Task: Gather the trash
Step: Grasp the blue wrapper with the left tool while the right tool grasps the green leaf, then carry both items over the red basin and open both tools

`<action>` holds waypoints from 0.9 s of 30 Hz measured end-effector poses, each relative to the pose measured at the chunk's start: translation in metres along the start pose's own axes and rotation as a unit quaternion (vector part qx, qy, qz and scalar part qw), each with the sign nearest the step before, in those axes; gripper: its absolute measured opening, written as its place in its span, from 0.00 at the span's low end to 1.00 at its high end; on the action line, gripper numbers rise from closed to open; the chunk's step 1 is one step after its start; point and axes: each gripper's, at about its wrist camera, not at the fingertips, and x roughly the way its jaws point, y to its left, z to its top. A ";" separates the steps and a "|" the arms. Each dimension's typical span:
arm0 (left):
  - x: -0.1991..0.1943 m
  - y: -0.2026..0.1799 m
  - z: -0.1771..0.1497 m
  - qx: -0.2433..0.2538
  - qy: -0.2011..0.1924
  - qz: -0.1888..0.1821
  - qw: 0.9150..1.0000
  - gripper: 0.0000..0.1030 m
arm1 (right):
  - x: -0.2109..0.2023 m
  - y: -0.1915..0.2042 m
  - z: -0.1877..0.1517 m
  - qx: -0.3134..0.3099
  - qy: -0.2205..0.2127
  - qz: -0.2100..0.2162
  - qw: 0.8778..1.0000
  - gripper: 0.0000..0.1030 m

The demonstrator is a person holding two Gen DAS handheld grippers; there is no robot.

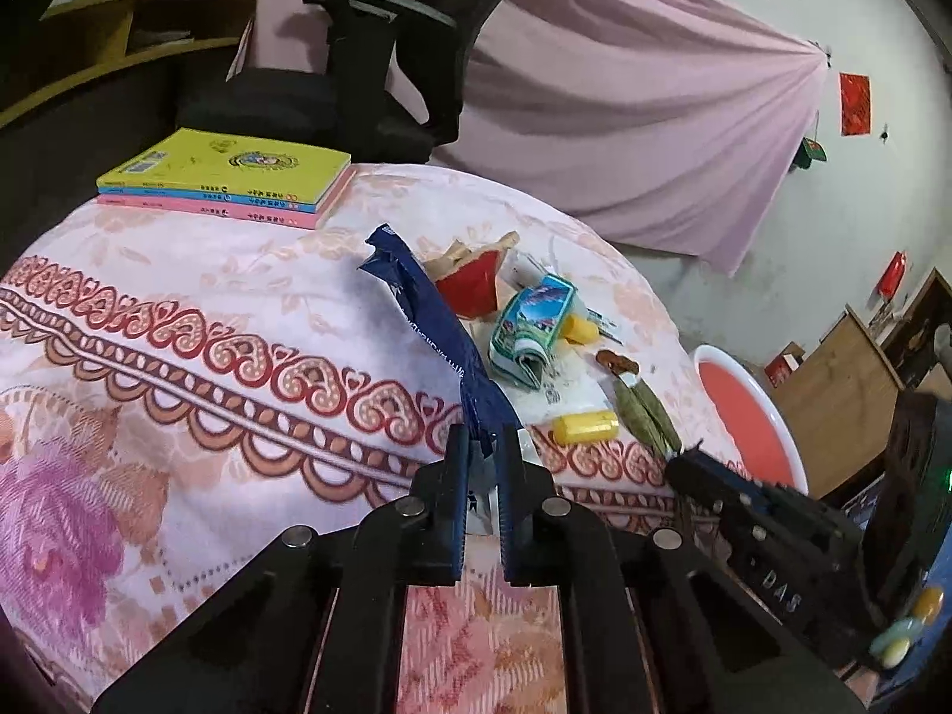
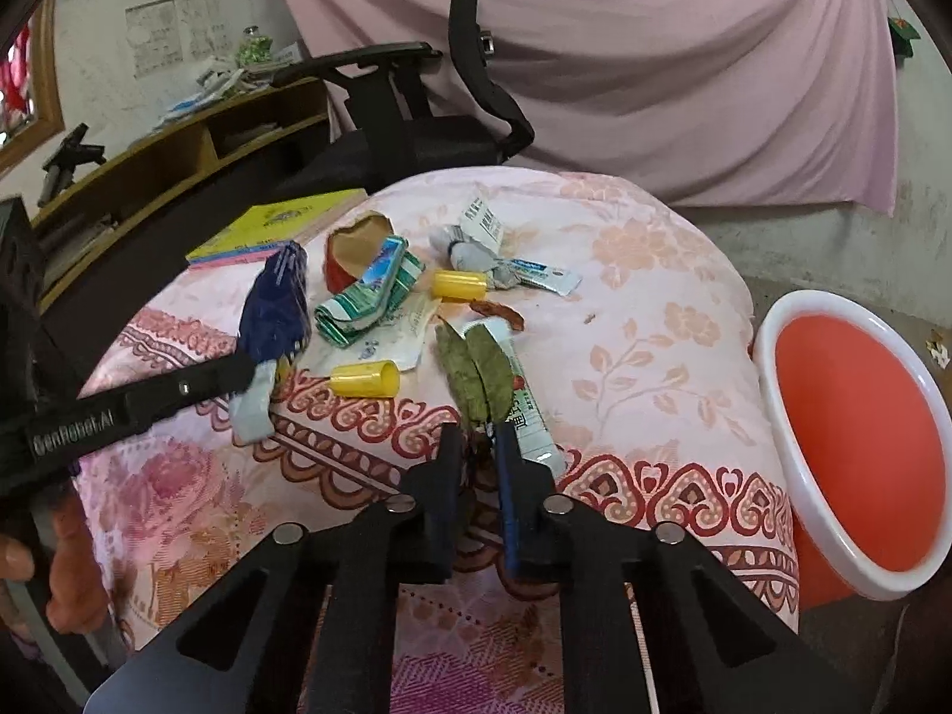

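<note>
Litter sits in a loose heap on a floral cloth (image 1: 196, 321). The left gripper (image 1: 482, 446) is clamped on the near end of a crinkled blue wrapper (image 1: 428, 321); the right gripper (image 2: 476, 440) pinches the tips of 2 dry green leaves (image 2: 476, 369). Around them lie 2 yellow plastic caps (image 2: 364, 378), a folded green packet (image 2: 363, 297), a red cup (image 2: 351, 250), a flattened white tube (image 2: 526, 410) touching the leaves, and crumpled paper (image 2: 470, 250). 3 books (image 1: 232, 178) are stacked at the far edge. A red basin (image 2: 857, 434) with a white rim stands just beside the table.
</note>
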 end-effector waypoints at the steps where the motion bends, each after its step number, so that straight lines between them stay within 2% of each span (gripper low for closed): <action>1: -0.001 -0.001 -0.002 0.002 -0.002 0.002 1.000 0.06 | -0.001 0.000 -0.001 0.000 -0.002 0.003 1.000 0.07; 4: -0.010 -0.007 -0.008 0.010 -0.010 0.001 1.000 0.05 | -0.006 0.001 -0.002 -0.002 -0.013 0.010 1.000 0.06; 8: -0.029 -0.018 -0.013 0.044 -0.043 0.012 0.998 0.05 | -0.014 0.004 -0.003 -0.007 -0.035 0.018 0.999 0.06; 12: -0.046 -0.031 -0.016 0.072 -0.085 0.010 0.994 0.05 | -0.035 0.007 -0.004 -0.016 -0.091 0.017 0.996 0.06; 15: -0.054 -0.052 -0.015 0.108 -0.121 0.005 0.987 0.05 | -0.056 0.004 -0.003 -0.014 -0.144 0.009 0.989 0.06; 18: -0.053 -0.082 -0.011 0.149 -0.151 -0.012 0.977 0.05 | -0.083 -0.006 0.000 -0.011 -0.218 -0.023 0.976 0.06; 22: -0.042 -0.125 -0.002 0.201 -0.175 -0.051 0.963 0.06 | -0.117 -0.034 -0.004 0.013 -0.305 -0.081 0.949 0.06; 25: -0.020 -0.163 0.005 0.227 -0.172 -0.082 0.955 0.06 | -0.130 -0.063 -0.008 0.035 -0.337 -0.133 0.932 0.06; 27: -0.001 -0.184 0.010 0.233 -0.153 -0.103 0.955 0.06 | -0.129 -0.088 -0.013 0.062 -0.341 -0.152 0.926 0.06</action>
